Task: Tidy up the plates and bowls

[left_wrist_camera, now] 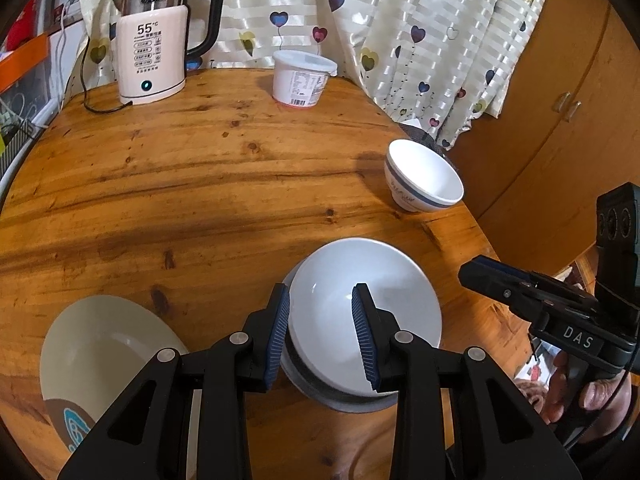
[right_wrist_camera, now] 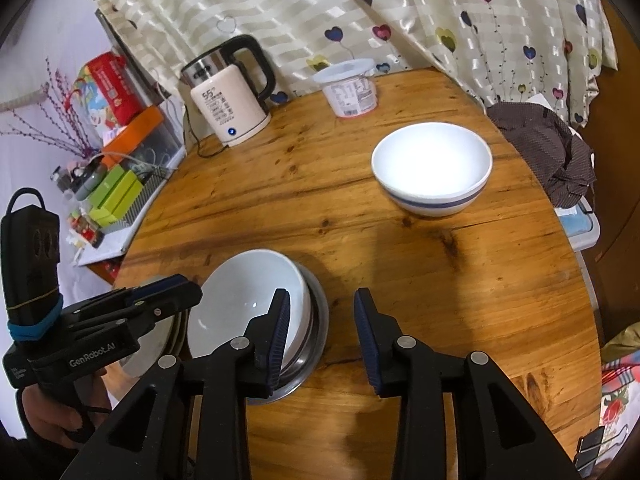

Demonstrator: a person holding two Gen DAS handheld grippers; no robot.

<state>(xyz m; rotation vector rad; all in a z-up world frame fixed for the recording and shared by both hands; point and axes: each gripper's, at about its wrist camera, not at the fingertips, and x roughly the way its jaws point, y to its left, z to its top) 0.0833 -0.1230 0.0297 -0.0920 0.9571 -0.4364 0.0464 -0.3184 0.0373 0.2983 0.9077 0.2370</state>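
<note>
step: stack bowls | my left gripper (left_wrist_camera: pixel 320 336) spread over plain white ceramic bowl (left_wrist_camera: pixel 366 312) nested in steel dish (right_wrist_camera: pixel 316 332) | my right gripper (right_wrist_camera: pixel 322 336) spread, empty | tip: lift blue-banded white bowl (right_wrist_camera: pixel 432 168) by its rim, lower centred

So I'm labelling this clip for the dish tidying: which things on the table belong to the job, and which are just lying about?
Belongs to the job:
- white bowl sitting in the metal dish
- blue-banded bowl
- cream plate

Just lying about:
- kettle
- lidded plastic tub
- dark cloth at the table's edge
</note>
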